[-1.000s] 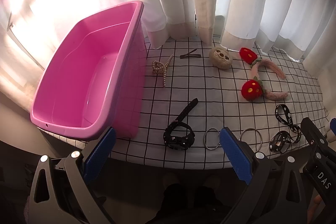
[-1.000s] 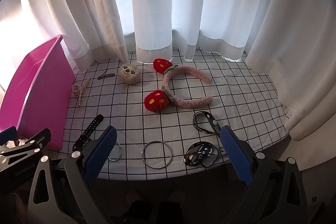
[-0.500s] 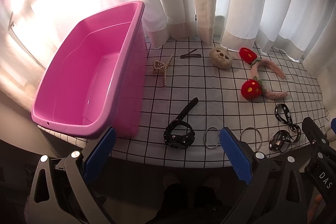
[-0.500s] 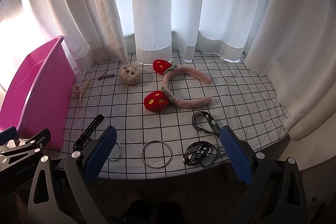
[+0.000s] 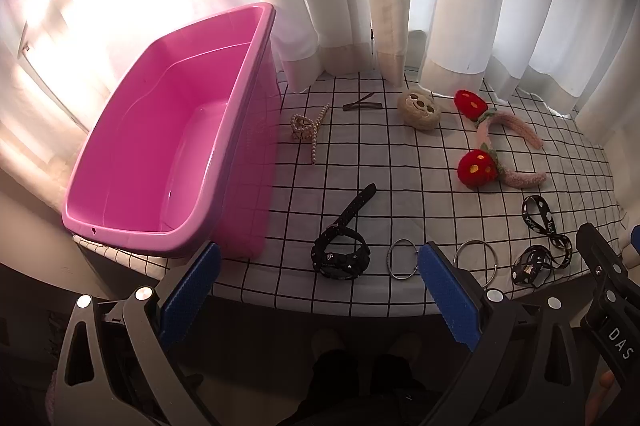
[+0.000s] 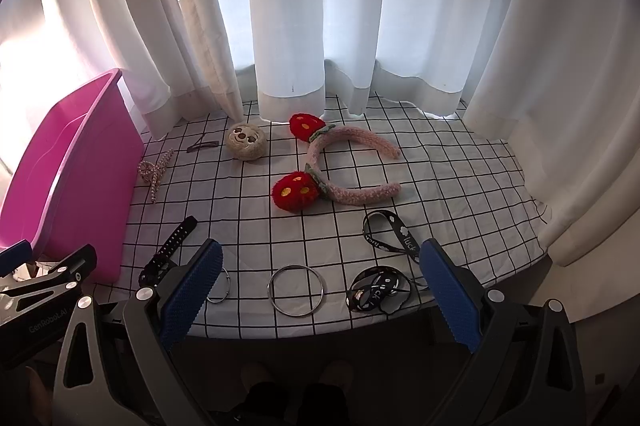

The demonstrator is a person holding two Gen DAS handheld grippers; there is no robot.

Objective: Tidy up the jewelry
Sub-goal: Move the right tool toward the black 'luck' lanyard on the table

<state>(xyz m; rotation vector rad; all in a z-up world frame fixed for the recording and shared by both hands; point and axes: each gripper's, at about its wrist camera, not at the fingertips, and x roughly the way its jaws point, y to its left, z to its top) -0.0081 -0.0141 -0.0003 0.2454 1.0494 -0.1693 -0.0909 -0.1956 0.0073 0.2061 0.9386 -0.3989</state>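
An empty pink tub [image 5: 132, 162] [image 6: 60, 166] stands at the table's left. Spread on the checked cloth lie a pearl clip [image 5: 306, 130] [image 6: 154, 172], a dark hairpin [image 5: 362, 104], a beige plush face [image 5: 420, 108] [image 6: 245, 142], a pink headband with red pompoms [image 5: 500, 150] [image 6: 340, 166], a black studded strap [image 5: 342, 246] [image 6: 170, 250], two metal rings [image 5: 402, 260] [image 6: 296, 290] and a black printed ribbon [image 5: 540, 242] [image 6: 380, 266]. My left gripper [image 5: 316, 290] and right gripper [image 6: 318, 292] hover open before the table's near edge, holding nothing.
White curtains [image 6: 320, 26] hang along the table's back and right, touching the cloth. The table's front edge [image 5: 320, 306] lies just beyond both grippers. Each gripper's body shows at the other view's side. Feet show on the floor below.
Both grippers have risen and edged slightly forward, so the table items sit a little lower in view. Nothing on the table has moved.
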